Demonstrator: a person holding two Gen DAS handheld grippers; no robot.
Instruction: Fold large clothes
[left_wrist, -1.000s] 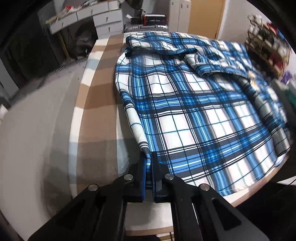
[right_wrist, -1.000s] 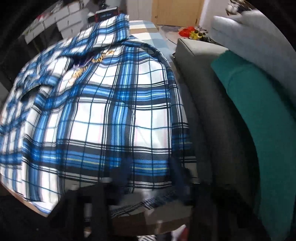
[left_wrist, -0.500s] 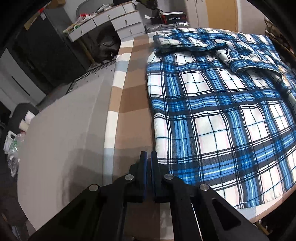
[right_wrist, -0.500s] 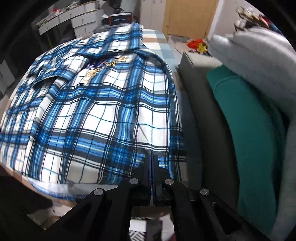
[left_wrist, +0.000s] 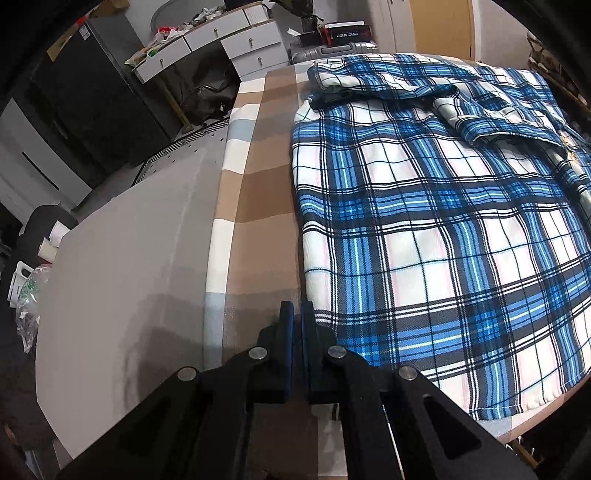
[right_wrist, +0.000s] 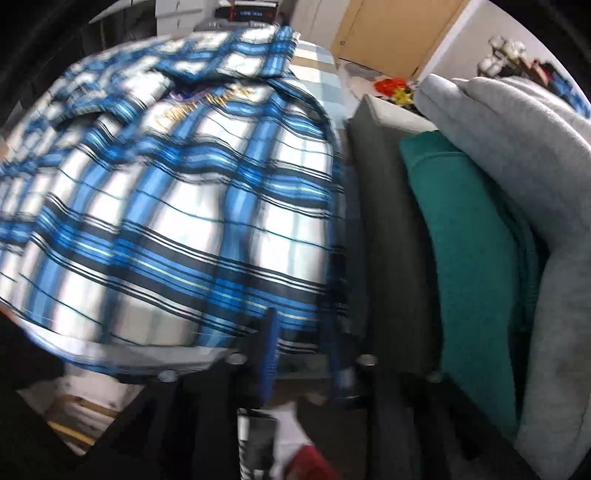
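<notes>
A large blue, white and black plaid shirt (left_wrist: 424, 229) lies spread over the table, with its collar and a folded sleeve at the far end. My left gripper (left_wrist: 296, 314) is shut and empty, just off the shirt's near left corner, over the striped cloth. In the right wrist view the shirt (right_wrist: 177, 206) is blurred by motion. My right gripper (right_wrist: 303, 332) is open, its fingers either side of the shirt's near right hem edge.
The table wears a brown, beige and white striped cloth (left_wrist: 258, 192). A grey panel (left_wrist: 122, 251) lies to its left. Drawers (left_wrist: 221, 33) stand at the back. A grey sofa (right_wrist: 391, 221) with a teal cushion (right_wrist: 472, 236) flanks the right side.
My left gripper let go of the shirt corner and slid left off it, staying shut. My right gripper was shut at the hem half a second ago and has opened.
</notes>
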